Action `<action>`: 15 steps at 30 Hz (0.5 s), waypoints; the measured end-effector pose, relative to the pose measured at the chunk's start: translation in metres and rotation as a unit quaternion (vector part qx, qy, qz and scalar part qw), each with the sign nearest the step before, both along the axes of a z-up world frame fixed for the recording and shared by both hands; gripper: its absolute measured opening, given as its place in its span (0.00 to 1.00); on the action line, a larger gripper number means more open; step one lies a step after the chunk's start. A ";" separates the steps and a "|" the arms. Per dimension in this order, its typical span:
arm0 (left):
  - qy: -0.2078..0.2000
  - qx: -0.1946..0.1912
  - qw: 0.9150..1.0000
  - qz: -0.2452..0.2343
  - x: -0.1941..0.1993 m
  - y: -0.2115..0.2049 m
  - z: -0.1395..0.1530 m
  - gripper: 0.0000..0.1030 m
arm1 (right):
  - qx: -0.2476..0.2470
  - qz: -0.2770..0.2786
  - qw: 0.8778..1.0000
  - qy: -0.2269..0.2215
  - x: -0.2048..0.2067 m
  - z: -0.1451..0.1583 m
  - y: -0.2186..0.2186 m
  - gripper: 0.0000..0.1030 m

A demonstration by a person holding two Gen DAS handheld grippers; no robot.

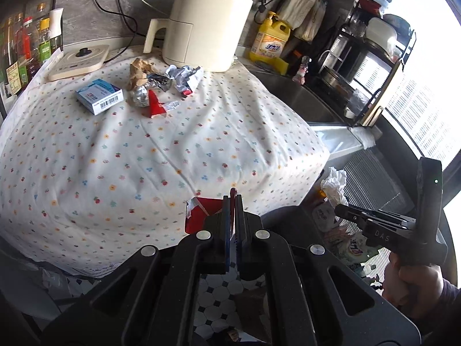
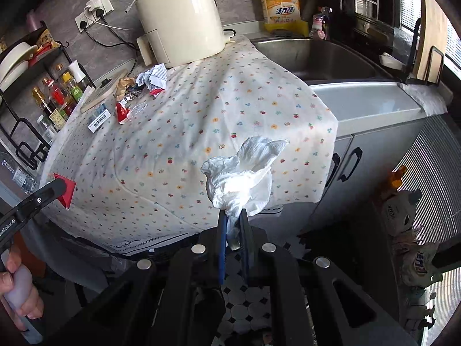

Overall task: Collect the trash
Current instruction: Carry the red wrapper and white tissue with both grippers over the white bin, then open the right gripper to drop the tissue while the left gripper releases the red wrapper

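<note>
Gripping a red wrapper [image 1: 198, 212], the left gripper [image 1: 232, 199] has its jaws clamped together; right gripper [image 2: 232, 216] clamped on a crumpled white tissue [image 2: 245, 173]. Both hang at the near edge of the flowered cloth [image 1: 144, 158]. Remaining trash pile [image 1: 161, 86]: far end, beside a blue box [image 1: 99, 95], before the cream appliance [image 1: 204, 26].

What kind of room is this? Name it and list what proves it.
Most likely a home kitchen: a steel sink set in the counter, a yellow dish soap bottle behind it, and a rack of sauce bottles along the wall.
</note>
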State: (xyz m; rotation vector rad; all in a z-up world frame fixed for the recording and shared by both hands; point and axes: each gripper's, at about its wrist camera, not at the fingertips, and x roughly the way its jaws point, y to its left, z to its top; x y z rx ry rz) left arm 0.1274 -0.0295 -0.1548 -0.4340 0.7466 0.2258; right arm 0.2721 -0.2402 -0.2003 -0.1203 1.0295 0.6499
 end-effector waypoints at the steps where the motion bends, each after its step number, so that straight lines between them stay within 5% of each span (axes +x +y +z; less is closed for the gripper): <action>1: 0.001 -0.001 1.000 -0.007 0.002 -0.008 -0.001 0.03 | -0.001 -0.007 1.000 0.002 -0.001 -0.002 -0.010 0.09; 15: 0.037 -0.022 0.987 -0.156 0.050 -0.129 -0.037 0.03 | -0.027 -0.139 0.989 0.043 -0.035 -0.042 -0.155 0.09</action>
